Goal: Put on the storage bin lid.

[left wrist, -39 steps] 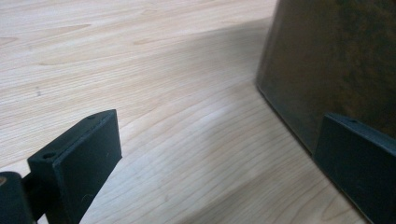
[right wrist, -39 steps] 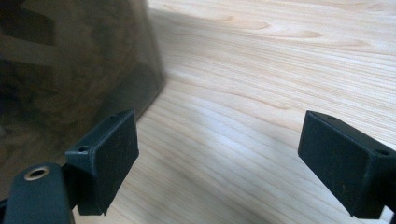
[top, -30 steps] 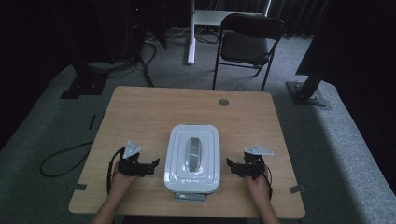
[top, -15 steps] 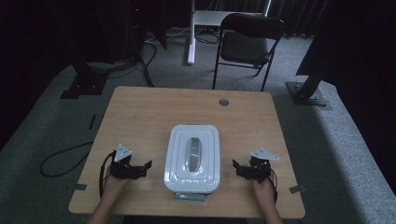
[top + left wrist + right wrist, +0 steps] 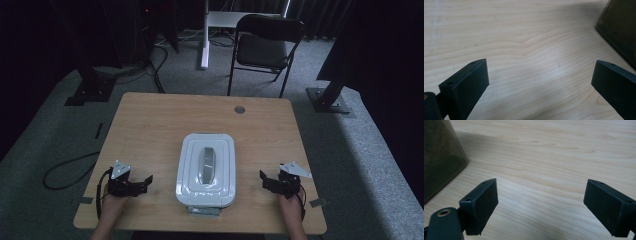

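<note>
A white lidded box (image 5: 206, 169) with a grey handle on its lid sits near the front middle of the wooden table (image 5: 165, 120). My left gripper (image 5: 145, 183) rests on the table to the box's left, jaws wide open and pointing toward it. On the box's right, my right gripper (image 5: 264, 179) stands open too, aimed at the box. In the left gripper view my left gripper (image 5: 540, 82) has bare wood between its jaws, and the box's dark side (image 5: 620, 27) shows at the upper right. The right gripper (image 5: 541, 203) frames bare wood, with the box's side (image 5: 439, 157) at the left.
A black folding chair (image 5: 265, 47) stands behind the table's far edge. A round grommet (image 5: 239, 109) is set in the table near the far side. A cable (image 5: 65, 170) lies on the grey carpet at the left, and dark stand bases (image 5: 327, 100) flank the table.
Both grippers have drawn back from the box's sides, outward and toward the front edge. The box has stayed where it was.
</note>
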`<state>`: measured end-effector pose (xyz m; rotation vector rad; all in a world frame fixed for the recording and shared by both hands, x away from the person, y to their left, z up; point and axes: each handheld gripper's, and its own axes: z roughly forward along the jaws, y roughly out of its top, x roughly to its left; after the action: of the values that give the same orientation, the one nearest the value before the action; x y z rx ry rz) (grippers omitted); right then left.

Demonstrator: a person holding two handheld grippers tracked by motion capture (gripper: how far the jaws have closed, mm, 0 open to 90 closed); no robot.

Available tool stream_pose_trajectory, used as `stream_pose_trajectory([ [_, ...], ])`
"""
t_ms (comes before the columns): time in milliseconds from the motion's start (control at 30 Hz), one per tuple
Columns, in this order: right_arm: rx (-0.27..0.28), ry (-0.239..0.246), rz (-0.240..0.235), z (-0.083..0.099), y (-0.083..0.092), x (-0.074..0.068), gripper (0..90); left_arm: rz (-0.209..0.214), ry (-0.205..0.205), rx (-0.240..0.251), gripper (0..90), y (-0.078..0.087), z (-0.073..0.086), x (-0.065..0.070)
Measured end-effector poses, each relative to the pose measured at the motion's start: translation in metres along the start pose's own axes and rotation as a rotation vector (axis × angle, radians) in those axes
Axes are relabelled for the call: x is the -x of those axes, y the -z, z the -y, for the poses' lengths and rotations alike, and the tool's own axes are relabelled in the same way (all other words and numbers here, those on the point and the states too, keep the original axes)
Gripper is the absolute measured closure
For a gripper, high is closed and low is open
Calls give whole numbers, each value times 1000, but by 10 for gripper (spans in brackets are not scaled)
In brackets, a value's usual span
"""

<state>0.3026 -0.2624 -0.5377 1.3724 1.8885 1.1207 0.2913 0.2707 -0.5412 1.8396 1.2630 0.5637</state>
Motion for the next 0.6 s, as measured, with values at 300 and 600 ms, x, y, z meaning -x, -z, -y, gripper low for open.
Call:
stream_pose_trajectory([
  [300, -23, -47, 52, 11, 8, 14, 115, -57, 35, -4, 19, 11, 10, -14],
  [600, -56, -81, 128, 21, 15, 25, 115, -127, 81, -11, 19, 21, 19, -20],
])
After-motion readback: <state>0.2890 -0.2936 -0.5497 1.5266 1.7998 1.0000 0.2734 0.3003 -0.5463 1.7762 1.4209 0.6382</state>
